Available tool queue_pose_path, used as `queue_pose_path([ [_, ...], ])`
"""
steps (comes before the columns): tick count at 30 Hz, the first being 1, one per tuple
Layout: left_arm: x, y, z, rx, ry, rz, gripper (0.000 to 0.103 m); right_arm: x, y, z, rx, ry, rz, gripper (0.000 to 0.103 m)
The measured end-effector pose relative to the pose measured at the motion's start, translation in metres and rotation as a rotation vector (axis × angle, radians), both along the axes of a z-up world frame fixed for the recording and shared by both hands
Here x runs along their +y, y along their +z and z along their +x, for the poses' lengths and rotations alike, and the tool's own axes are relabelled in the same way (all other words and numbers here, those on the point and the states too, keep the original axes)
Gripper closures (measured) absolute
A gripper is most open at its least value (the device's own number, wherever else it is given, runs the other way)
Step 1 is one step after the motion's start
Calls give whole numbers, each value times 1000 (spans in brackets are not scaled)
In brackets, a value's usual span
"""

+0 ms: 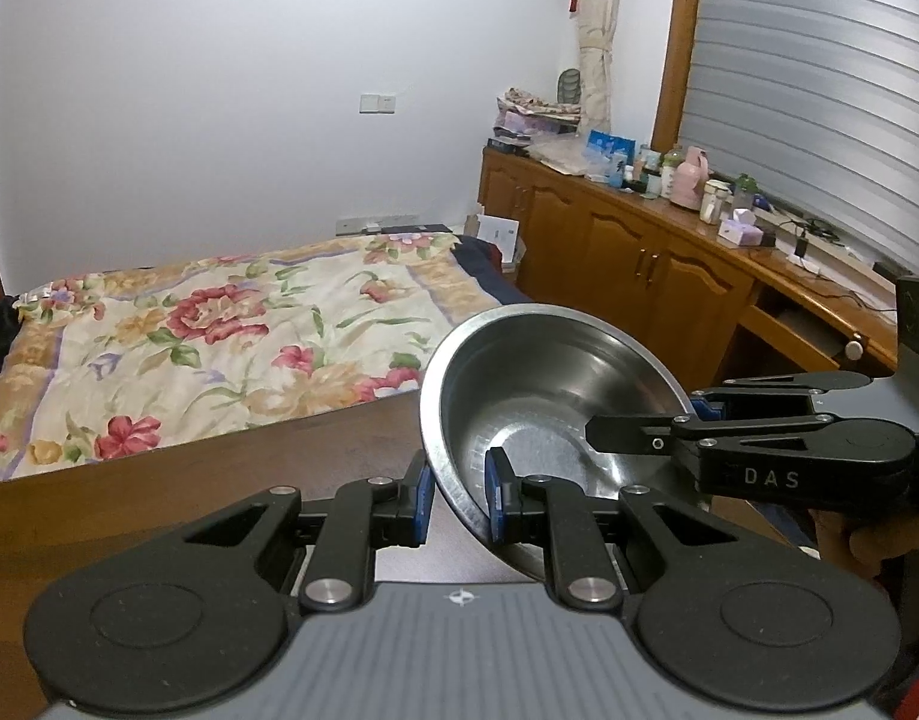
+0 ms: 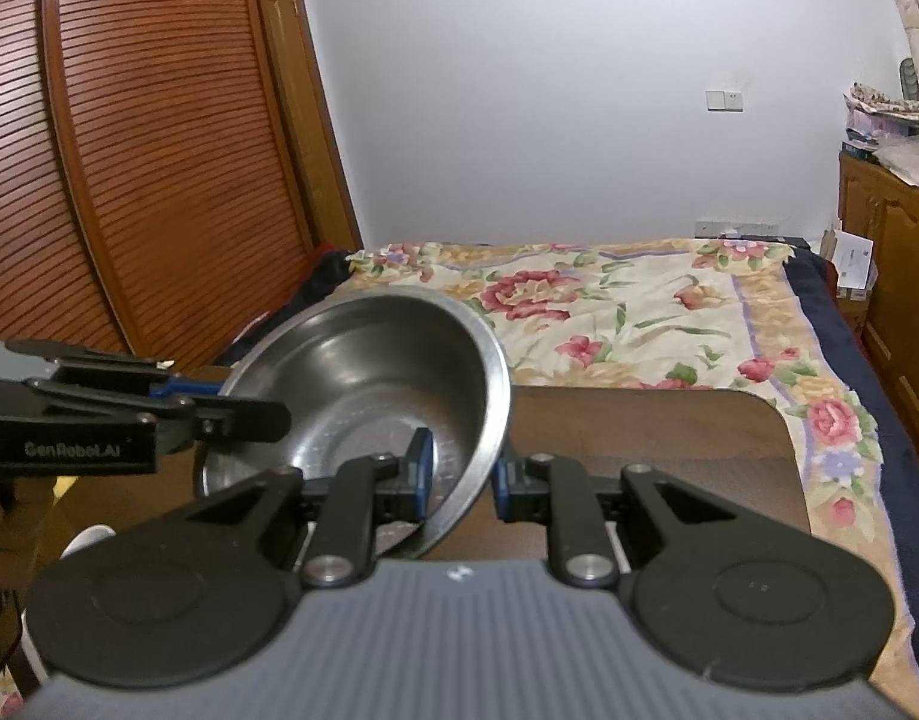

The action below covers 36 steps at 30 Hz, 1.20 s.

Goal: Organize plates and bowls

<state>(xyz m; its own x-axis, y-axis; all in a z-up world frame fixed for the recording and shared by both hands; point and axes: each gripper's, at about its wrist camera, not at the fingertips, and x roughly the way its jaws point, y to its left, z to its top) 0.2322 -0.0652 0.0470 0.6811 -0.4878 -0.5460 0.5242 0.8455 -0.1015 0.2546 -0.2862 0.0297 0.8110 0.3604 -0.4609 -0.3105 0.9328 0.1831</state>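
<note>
A stainless steel bowl (image 1: 549,372) (image 2: 363,360) is held tilted over a dark brown table (image 1: 219,480) (image 2: 639,438). My left gripper (image 1: 458,498) is shut on the bowl's left rim, one blue pad outside the wall and one inside. It shows in the right wrist view as a black arm (image 2: 279,417) coming in from the left. My right gripper (image 2: 462,474) is shut on the opposite rim in the same way, and reaches in from the right (image 1: 597,438) in the left wrist view. My grippers hide the bowl's underside.
A bed with a floral quilt (image 1: 219,330) (image 2: 639,312) lies just beyond the table's far edge. A wooden cabinet (image 1: 669,252) with bottles and boxes on top runs along the right wall. A louvred wooden door (image 2: 159,150) stands at the left. Something white (image 2: 87,540) shows low at the left.
</note>
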Motion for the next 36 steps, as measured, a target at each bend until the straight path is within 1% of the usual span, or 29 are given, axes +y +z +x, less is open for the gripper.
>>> queue_pose_path([
  [8, 4, 4, -20, -7, -9, -4, 83, 4, 4, -20, -7, 6, -17, 82],
  [18, 11, 19, -54, -39, -20, -20, 83, 10, 18, -46, -27, 12, -33, 82],
  [21, 15, 19, -60, -36, -21, -28, 83, 12, 18, -54, -25, 10, -34, 82],
  [27, 20, 10, -79, -15, -22, -38, 83, 13, 11, -69, -16, 6, -15, 81],
  [36, 24, -14, -98, 42, -29, -46, 83, 14, -12, -88, 31, 4, 21, 82],
])
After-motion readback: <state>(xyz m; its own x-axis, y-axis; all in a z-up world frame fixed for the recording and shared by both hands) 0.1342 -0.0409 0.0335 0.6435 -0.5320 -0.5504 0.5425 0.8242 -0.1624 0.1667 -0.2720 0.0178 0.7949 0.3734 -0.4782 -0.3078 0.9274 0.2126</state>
